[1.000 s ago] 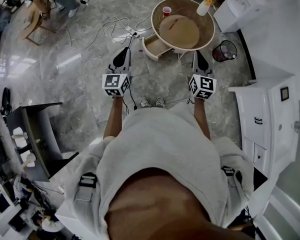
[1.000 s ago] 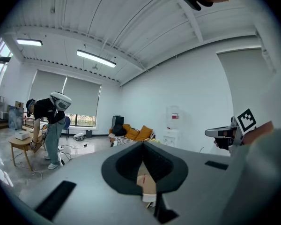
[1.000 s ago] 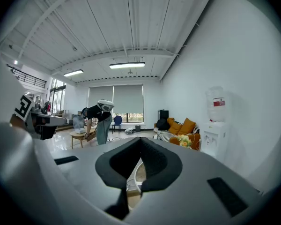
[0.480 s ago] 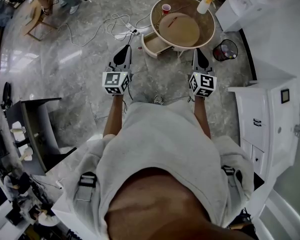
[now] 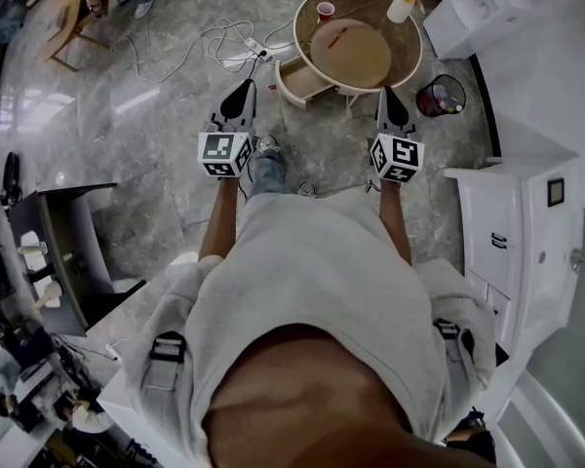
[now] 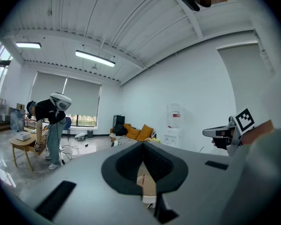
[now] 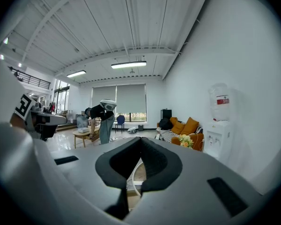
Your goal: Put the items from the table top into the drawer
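A round wooden table (image 5: 402,66) stands ahead on the floor, seen in the head view. On it sit a red cup (image 5: 325,11), a thin stick-like item (image 5: 336,39) and a white vase with yellow flowers (image 5: 402,6). Its drawer (image 5: 302,83) is pulled open on the left side. My left gripper (image 5: 246,88) (image 6: 143,143) is held level, short of the drawer, jaws shut with nothing in them. My right gripper (image 5: 385,94) (image 7: 141,138) hovers near the table's front rim, also shut on nothing. Each gripper view shows the table only as a sliver behind its jaws.
A waste bin (image 5: 440,97) stands right of the table, with a white cabinet (image 5: 512,222) further right. Cables and a power strip (image 5: 224,47) lie on the floor to the left. My own shoe (image 5: 263,154) is between the grippers. Another person (image 6: 54,125) stands far off.
I have stepped toward the table: it and the drawer lie closer to both grippers, and my shoe has come forward between them. Both grippers stay shut.
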A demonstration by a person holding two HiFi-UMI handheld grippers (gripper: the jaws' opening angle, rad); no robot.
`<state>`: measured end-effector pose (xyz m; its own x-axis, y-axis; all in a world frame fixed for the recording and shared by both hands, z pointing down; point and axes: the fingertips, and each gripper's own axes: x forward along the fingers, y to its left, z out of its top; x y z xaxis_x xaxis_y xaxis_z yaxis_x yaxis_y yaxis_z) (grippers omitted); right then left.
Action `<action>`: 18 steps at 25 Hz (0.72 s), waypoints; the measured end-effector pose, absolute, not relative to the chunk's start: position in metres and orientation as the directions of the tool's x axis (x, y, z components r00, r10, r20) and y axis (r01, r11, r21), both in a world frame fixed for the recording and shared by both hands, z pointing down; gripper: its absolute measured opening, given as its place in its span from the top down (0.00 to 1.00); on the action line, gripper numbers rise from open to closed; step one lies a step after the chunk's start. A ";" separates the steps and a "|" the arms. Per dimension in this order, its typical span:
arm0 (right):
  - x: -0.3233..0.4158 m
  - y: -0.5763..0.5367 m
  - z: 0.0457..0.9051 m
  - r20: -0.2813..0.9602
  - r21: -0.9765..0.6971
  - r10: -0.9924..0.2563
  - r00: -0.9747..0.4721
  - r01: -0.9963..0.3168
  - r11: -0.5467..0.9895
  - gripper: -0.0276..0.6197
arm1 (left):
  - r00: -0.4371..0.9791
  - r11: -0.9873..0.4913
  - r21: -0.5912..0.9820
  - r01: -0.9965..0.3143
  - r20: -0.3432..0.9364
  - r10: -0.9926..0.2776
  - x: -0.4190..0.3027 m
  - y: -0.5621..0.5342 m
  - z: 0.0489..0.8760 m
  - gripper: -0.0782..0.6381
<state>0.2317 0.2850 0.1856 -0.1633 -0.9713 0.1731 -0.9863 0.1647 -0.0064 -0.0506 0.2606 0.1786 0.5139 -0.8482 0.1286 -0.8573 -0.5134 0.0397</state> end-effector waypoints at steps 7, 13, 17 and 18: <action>0.222 0.254 0.194 0.193 -0.004 -0.968 -0.161 -0.987 0.163 0.92 | 0.525 -0.524 0.049 -0.851 0.140 -0.840 -0.056 0.227 0.188 0.87; 0.202 0.207 0.205 0.216 0.010 -0.964 -0.153 -0.987 0.158 0.92 | 0.527 -0.522 0.073 -0.850 0.150 -0.837 -0.076 0.180 0.202 0.87; 0.181 0.168 0.204 0.226 0.025 -0.964 -0.142 -0.988 0.152 0.92 | 0.539 -0.531 0.093 -0.842 0.149 -0.829 -0.095 0.138 0.207 0.87; 0.176 0.158 0.203 0.229 0.030 -0.964 -0.138 -0.988 0.148 0.92 | 0.544 -0.535 0.099 -0.839 0.147 -0.826 -0.099 0.127 0.207 0.87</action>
<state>0.1756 0.1580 0.2031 -0.1376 -0.9636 0.2292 -0.9885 0.1483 0.0301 -0.0994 0.1271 0.2070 0.5438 -0.8262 0.1470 -0.8392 -0.5348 0.0985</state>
